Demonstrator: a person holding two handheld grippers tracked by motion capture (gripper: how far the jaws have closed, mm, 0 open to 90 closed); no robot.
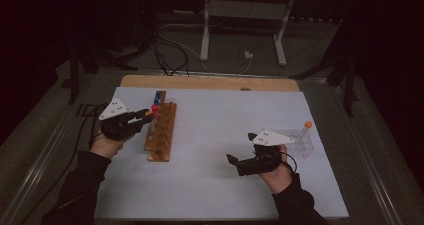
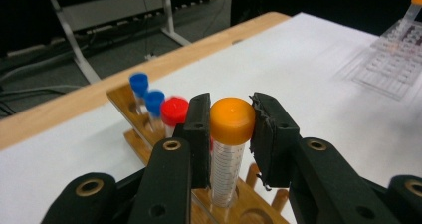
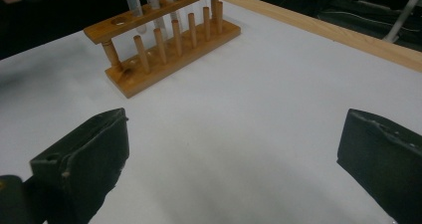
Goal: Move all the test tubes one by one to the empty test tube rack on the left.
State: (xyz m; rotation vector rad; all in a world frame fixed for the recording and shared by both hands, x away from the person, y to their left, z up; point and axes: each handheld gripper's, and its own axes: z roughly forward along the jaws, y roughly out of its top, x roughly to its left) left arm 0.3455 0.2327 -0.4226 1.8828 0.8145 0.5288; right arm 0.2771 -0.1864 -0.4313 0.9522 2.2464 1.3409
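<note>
1. Wooden rack (landmark): it stands on the white worktop at the left, its long axis running away from the person. In the right claw view the same rack appears across the sheet with its row of pegs facing the camera.

2. Left claw: its two black jaws are clamped on the orange-capped tube, gripping at the cap. The tube is upright, with its lower end in the rack's top rail; whether it is fully seated cannot be told from this angle. In the high view the left claw sits at the rack's left side, over its middle holes.

3. Other tubes in the rack: a red-capped tube stands just behind the held one, and two blue-capped tubes stand beyond it, toward the rack's far end.

4. Right claw: held well to the right of the rack, low over the worktop, with the jaws wide apart and nothing between them; the right claw view confirms bare sheet between the two pads.

5. Clear plastic tray: well right of the rack, just beyond the right hand, with another orange-capped tube standing at its far edge.
</note>
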